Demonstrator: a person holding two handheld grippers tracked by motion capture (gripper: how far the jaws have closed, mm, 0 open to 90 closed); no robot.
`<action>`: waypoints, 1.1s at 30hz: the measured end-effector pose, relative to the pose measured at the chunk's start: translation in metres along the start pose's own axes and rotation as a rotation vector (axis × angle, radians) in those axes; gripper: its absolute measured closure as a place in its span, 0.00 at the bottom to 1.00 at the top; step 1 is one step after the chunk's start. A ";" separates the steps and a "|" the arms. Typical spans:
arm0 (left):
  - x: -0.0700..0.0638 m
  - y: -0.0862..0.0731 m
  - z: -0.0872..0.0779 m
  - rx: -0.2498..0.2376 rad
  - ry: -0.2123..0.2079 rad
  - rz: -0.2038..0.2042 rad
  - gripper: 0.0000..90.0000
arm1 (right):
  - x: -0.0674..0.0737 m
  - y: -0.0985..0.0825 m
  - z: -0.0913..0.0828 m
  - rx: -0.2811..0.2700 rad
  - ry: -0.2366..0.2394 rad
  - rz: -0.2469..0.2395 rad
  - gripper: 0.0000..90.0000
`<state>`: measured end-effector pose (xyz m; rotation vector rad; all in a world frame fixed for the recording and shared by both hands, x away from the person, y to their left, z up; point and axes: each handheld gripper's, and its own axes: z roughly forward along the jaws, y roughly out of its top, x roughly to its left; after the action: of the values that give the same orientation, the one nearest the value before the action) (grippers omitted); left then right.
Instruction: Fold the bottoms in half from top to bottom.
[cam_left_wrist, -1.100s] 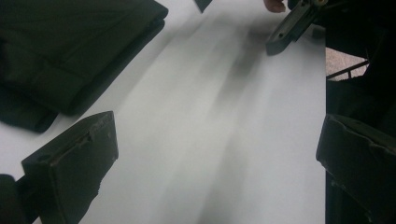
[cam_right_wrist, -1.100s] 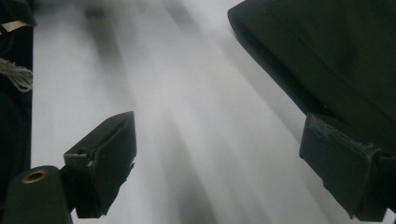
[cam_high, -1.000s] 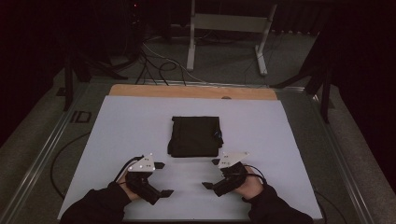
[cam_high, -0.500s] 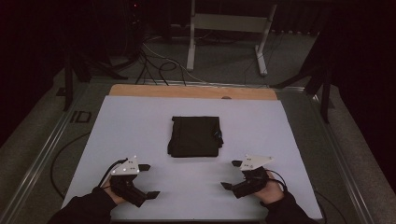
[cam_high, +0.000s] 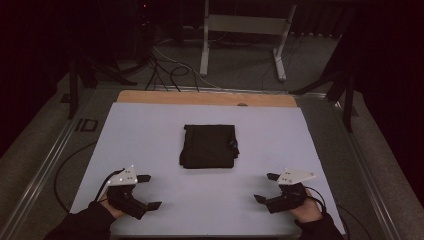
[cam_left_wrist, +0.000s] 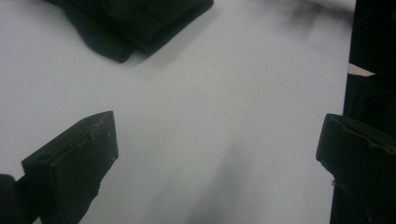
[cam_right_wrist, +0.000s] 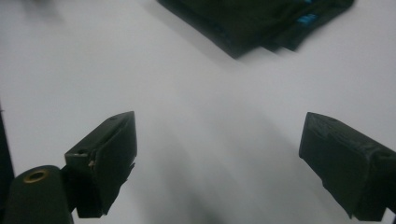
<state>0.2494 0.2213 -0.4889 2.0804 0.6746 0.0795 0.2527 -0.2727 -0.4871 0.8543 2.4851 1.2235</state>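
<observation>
Left gripper (cam_high: 149, 191): jaws spread wide, empty, near the table's front left corner. Right gripper (cam_high: 266, 187): jaws likewise apart, empty, front right. Folded black garment (cam_high: 208, 145): lies flat at mid-table, well apart from both, a small blue label (cam_right_wrist: 307, 19) at one edge. Likely soft, light, limp; stacked layers would slip, so pinch through all folds at a corner. White table (cam_high: 150, 130).

Black folded cloth (cam_high: 209, 146), flat, squared, mid-table, small blue tag at right edge

My left tongs (cam_high: 148, 191) sit low at the near left, jaws wide apart. My right tongs (cam_high: 266, 187) mirror them at the near right, jaws also spread.
</observation>
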 end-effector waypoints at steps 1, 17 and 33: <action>0.001 -0.001 -0.003 -0.006 0.008 -0.008 0.00 | -0.001 -0.001 -0.002 -0.008 -0.006 0.005 0.13; 0.015 -0.015 -0.019 -0.025 0.064 -0.049 0.00 | -0.013 -0.017 -0.018 -0.003 -0.063 0.064 0.13; 0.010 -0.013 -0.016 -0.060 0.044 -0.037 0.00 | -0.013 -0.013 -0.011 -0.002 -0.053 0.042 0.13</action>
<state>0.2477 0.2440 -0.4916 2.0131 0.7292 0.1235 0.2528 -0.2938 -0.4912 0.9309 2.4357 1.2006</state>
